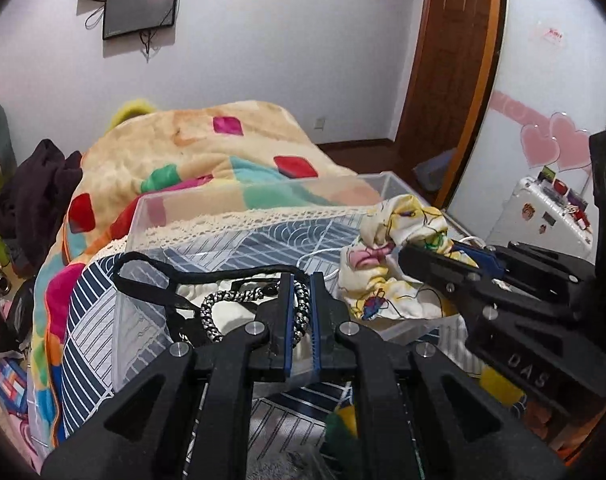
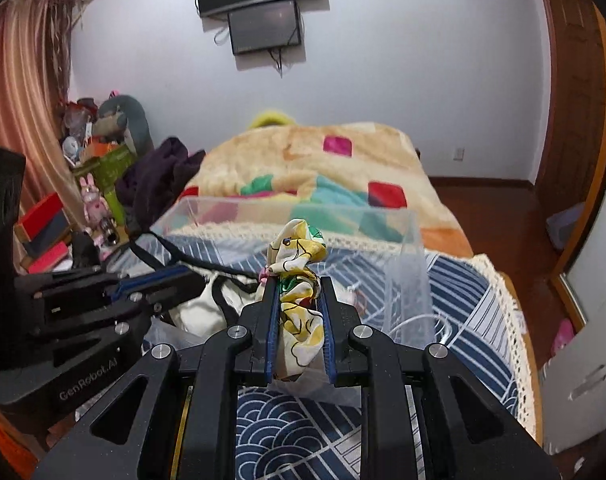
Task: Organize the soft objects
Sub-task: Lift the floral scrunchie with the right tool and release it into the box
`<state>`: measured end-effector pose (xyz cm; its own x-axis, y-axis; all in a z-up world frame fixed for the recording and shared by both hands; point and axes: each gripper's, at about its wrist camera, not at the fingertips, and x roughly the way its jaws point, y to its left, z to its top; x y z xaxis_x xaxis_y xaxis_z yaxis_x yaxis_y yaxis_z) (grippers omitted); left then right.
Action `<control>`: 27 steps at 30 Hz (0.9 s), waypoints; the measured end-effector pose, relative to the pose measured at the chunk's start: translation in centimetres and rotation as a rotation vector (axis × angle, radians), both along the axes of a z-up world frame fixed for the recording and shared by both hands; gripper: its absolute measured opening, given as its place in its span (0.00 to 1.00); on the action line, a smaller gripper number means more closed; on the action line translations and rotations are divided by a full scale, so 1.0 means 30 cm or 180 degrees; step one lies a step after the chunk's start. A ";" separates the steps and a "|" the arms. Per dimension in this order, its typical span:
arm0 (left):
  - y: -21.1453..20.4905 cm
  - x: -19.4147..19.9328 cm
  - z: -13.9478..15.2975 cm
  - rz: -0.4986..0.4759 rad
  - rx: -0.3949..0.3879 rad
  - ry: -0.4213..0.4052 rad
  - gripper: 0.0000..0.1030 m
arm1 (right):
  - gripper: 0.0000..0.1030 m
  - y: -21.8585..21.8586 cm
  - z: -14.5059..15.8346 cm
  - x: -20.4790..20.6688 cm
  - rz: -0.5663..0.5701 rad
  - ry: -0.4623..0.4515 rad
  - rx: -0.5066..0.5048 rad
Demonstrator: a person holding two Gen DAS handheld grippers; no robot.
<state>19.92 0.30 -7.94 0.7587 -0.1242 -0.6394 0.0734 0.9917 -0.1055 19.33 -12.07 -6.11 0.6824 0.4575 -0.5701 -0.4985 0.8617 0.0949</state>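
Left gripper [image 1: 301,292]: clamped on a black-and-white braided cord [image 1: 215,306], pinched near its end, probably so the limp length trails down into the clear plastic bin [image 1: 239,204] just ahead. Right gripper [image 2: 299,292]: closed on a bunched yellow printed cloth [image 2: 299,248], most of it bulging above and beyond the fingertips, likely gathered so as to drop in as one lump. Both held low and level over the bed, pointing forward at the bin's near edge, side by side, right gripper angled slightly inward. Black strap [image 1: 143,276] draped over the bin's near wall, left of the left gripper.
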 end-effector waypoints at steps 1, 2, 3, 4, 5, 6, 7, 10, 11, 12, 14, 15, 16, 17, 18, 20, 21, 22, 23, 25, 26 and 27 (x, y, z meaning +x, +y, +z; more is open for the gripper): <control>0.001 0.006 -0.006 0.0003 -0.0003 0.0027 0.06 | 0.16 0.001 -0.003 0.004 0.0006 0.0027 -0.0017; 0.002 0.010 -0.012 0.0001 -0.0004 0.0055 0.06 | 0.16 0.004 -0.010 0.005 0.0047 0.0091 -0.0035; 0.003 0.012 -0.018 0.0004 0.0005 0.0080 0.06 | 0.16 0.003 -0.013 0.009 0.0055 0.0105 -0.0055; 0.002 0.014 -0.023 0.0004 0.0016 0.0097 0.06 | 0.16 0.004 -0.017 0.008 0.0063 0.0109 -0.0083; 0.001 0.012 -0.026 0.0001 0.0023 0.0102 0.06 | 0.16 0.004 -0.019 0.006 0.0059 0.0105 -0.0111; 0.000 0.013 -0.027 0.0001 0.0027 0.0101 0.06 | 0.16 0.004 -0.019 0.002 0.0049 0.0091 -0.0129; -0.002 0.010 -0.029 -0.0009 0.0031 0.0109 0.06 | 0.17 0.001 -0.017 0.003 0.0047 0.0096 -0.0137; -0.004 -0.002 -0.027 -0.0022 0.0031 0.0093 0.11 | 0.28 -0.009 -0.012 -0.001 0.0059 0.0129 -0.0112; -0.003 -0.005 -0.024 -0.0023 0.0029 0.0089 0.11 | 0.31 -0.013 -0.010 -0.002 0.0054 0.0133 -0.0102; 0.000 -0.009 -0.021 -0.0022 0.0017 0.0084 0.13 | 0.35 -0.019 -0.009 -0.003 0.0044 0.0125 -0.0100; 0.008 -0.020 -0.010 -0.0010 -0.0024 0.0070 0.17 | 0.41 -0.031 0.000 -0.008 0.0024 0.0084 -0.0106; 0.016 -0.028 -0.001 0.0013 -0.0049 0.0059 0.22 | 0.45 -0.038 0.007 -0.015 0.0014 0.0060 -0.0105; 0.023 -0.036 0.007 0.0038 -0.0075 0.0048 0.32 | 0.49 -0.038 0.011 -0.015 0.0008 0.0041 -0.0104; 0.033 -0.044 0.017 0.0065 -0.0114 0.0030 0.37 | 0.51 -0.043 0.019 -0.019 -0.0003 0.0012 -0.0095; 0.046 -0.060 0.033 0.0085 -0.0163 -0.0019 0.41 | 0.56 -0.046 0.028 -0.026 -0.0007 -0.0019 -0.0085; 0.053 -0.081 0.054 0.0109 -0.0150 -0.0079 0.43 | 0.61 -0.053 0.052 -0.048 -0.0007 -0.0110 -0.0072; 0.057 -0.094 0.067 0.0129 -0.0114 -0.0115 0.45 | 0.64 -0.056 0.063 -0.058 -0.0018 -0.0156 -0.0075; 0.059 -0.110 0.080 0.0142 -0.0078 -0.0157 0.48 | 0.68 -0.059 0.074 -0.070 -0.0029 -0.0207 -0.0082; 0.061 -0.126 0.093 0.0150 -0.0052 -0.0200 0.51 | 0.69 -0.064 0.087 -0.081 -0.0039 -0.0263 -0.0087; 0.068 -0.172 0.120 0.0173 -0.0023 -0.0305 0.60 | 0.74 -0.074 0.107 -0.101 -0.0053 -0.0350 -0.0072; 0.065 -0.186 0.125 0.0178 -0.0017 -0.0331 0.61 | 0.76 -0.081 0.115 -0.112 -0.0054 -0.0386 -0.0054; 0.066 -0.209 0.134 0.0189 -0.0001 -0.0370 0.65 | 0.77 -0.087 0.120 -0.122 -0.0053 -0.0410 -0.0040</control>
